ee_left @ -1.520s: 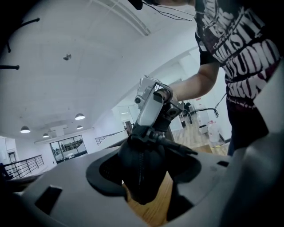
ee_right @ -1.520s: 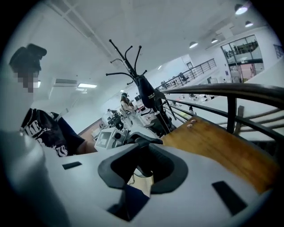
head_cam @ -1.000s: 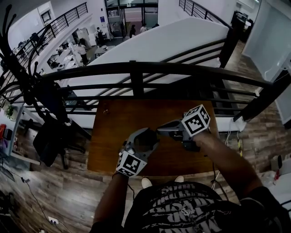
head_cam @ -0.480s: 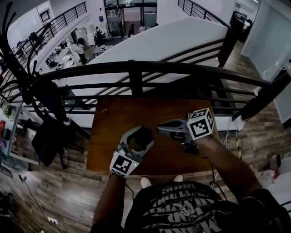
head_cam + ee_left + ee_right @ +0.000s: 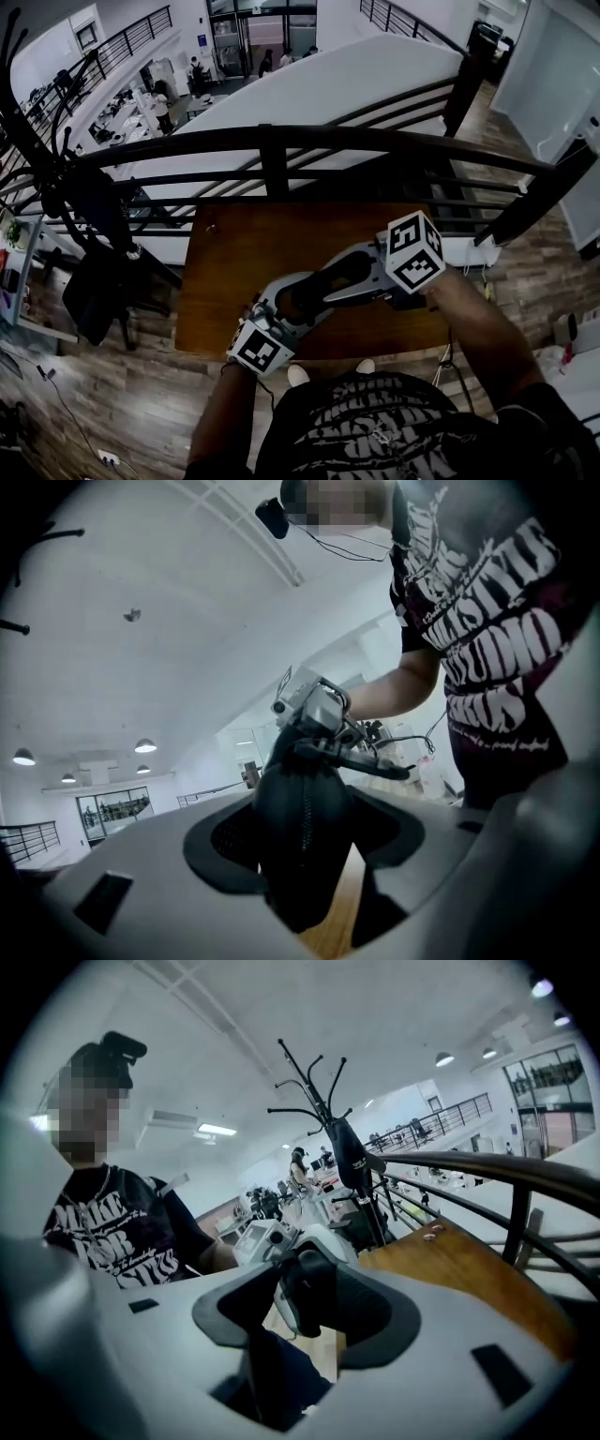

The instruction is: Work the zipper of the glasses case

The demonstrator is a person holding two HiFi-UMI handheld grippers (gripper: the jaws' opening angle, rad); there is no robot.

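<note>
The black glasses case is held off the brown table, between my two grippers. My left gripper is shut on its near end; in the left gripper view the case fills the gap between the jaws, with its zipper line facing the camera. My right gripper comes in from the right. Its jaws have just been opening and now stand wide, with the case's far end between them. The pads do not clearly press on the case. The left gripper shows behind the case in the right gripper view.
A black railing runs along the table's far edge, with a drop to a lower floor beyond it. A black coat rack stands to the left. Two small items lie at the table's far left corner.
Both grippers have risen with the case. The right gripper's jaws, shut beside the case's right end before, have spread and now straddle that end. The left gripper has shifted slightly.
</note>
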